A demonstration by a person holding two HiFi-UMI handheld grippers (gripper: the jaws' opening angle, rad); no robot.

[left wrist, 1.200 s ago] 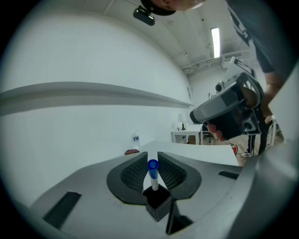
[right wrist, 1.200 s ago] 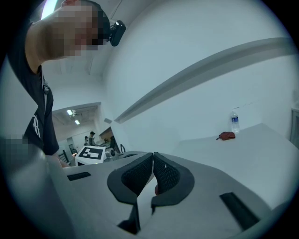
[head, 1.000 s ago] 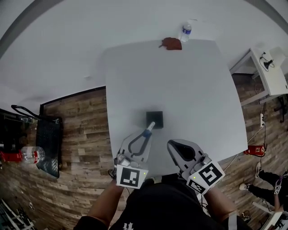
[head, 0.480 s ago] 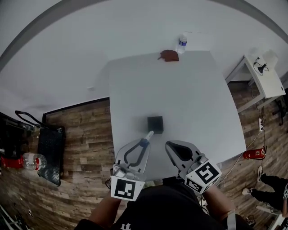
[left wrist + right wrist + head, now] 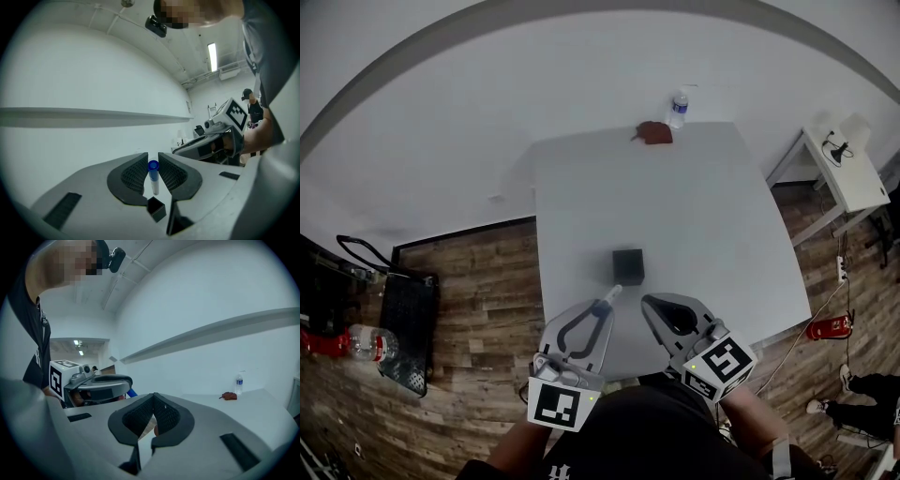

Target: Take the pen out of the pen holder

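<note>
The pen [image 5: 153, 180], white with a blue part at one end, is pinched at that blue part between the pads of the left claw [image 5: 153, 161]. It is held in the air, out of the pen holder [image 5: 628, 266]. Its white end is pointed towards the holder, and a small gap is seen between the two in the head view. The holder, a black open-topped cube, is set upright on the white worktop [image 5: 703, 216], somewhat nearer the near edge than the far one. The pen is carried over the strip between the holder and the near edge.

The right claw [image 5: 649, 302] is pressed together, pad against pad, and is held over the near edge just beside the left one.

At the far edge a plastic water bottle [image 5: 678, 109] is stood upright, and a small brown object [image 5: 653, 133] is laid just beside it.
</note>
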